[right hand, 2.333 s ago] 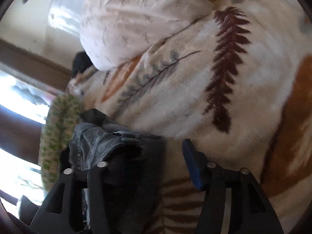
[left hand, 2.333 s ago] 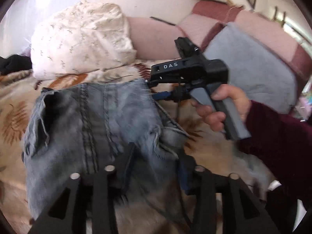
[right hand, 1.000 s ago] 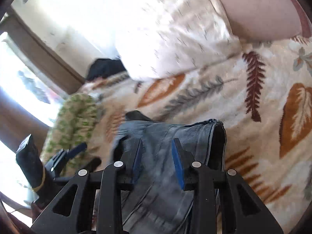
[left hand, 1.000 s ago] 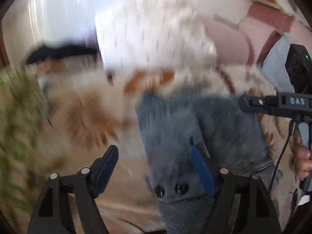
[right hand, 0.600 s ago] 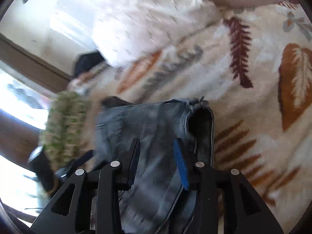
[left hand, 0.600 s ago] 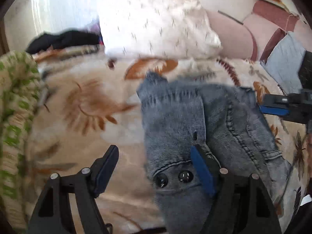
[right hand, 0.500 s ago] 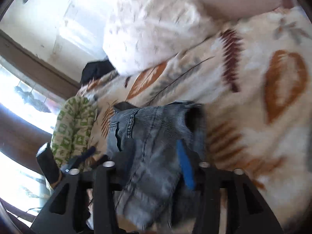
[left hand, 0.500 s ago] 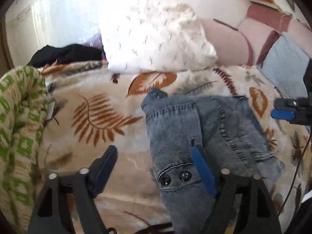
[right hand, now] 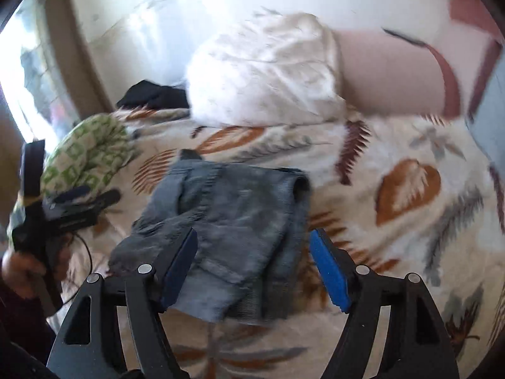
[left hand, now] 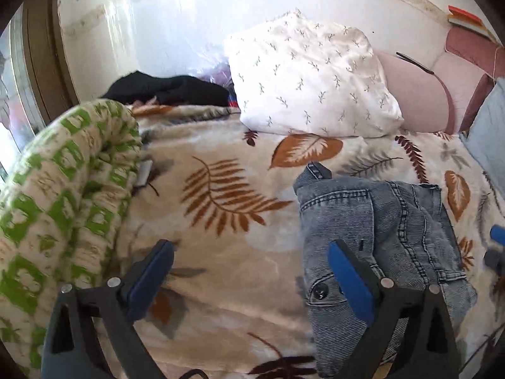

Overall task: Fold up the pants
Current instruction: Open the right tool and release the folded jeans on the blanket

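While jeans (left hand: 391,221) lay folded on blanket (left hand: 221,164), left gripper (left hand: 249,271) and right gripper (right hand: 254,263) had just been opening wide, apparently gripping nothing.

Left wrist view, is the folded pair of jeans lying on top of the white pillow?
No, the jeans lie on the leaf-print blanket, clear of the white pillow behind them.

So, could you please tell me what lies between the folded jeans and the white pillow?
Only bare leaf-print blanket: the left wrist view shows an orange leaf between the jeans and the pillow.
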A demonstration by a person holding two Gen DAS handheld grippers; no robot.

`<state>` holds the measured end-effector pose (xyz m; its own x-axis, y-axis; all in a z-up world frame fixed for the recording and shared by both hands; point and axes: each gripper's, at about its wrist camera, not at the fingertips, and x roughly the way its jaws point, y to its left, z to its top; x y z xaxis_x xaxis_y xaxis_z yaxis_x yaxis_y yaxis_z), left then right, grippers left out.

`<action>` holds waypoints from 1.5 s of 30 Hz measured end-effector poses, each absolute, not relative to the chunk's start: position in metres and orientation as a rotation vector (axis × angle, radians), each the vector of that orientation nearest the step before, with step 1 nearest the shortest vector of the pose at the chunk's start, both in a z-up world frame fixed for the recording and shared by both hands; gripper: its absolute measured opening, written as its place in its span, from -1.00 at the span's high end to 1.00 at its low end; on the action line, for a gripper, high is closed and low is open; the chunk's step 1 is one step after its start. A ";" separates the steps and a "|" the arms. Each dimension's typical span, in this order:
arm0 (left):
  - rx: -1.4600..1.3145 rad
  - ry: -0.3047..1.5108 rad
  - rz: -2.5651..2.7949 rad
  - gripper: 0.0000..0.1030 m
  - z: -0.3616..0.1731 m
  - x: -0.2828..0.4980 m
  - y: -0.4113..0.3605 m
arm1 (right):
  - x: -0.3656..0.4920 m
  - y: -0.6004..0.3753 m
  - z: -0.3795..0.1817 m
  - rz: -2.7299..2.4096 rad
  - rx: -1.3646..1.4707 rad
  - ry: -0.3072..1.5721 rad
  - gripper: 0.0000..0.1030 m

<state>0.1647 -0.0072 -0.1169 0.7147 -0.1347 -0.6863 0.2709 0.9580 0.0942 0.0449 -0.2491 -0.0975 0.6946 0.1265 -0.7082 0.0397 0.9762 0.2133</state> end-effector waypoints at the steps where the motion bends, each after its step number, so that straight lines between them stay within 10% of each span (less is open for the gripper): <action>1: 0.204 0.743 -0.224 -0.92 -0.117 0.164 -0.008 | 0.046 -0.242 -0.106 0.048 0.209 0.830 -0.43; 7: 0.230 0.740 -0.212 -0.92 -0.116 0.160 -0.010 | 0.062 -0.232 -0.169 -0.014 0.167 1.048 -0.42; 21: 0.222 0.647 -0.157 -0.92 -0.084 0.134 -0.007 | -0.004 -0.211 -0.060 -0.029 0.088 0.565 -0.34; 45: 0.210 0.650 -0.144 -0.99 -0.084 0.107 0.006 | -0.008 -0.224 -0.060 -0.118 0.159 0.613 -0.43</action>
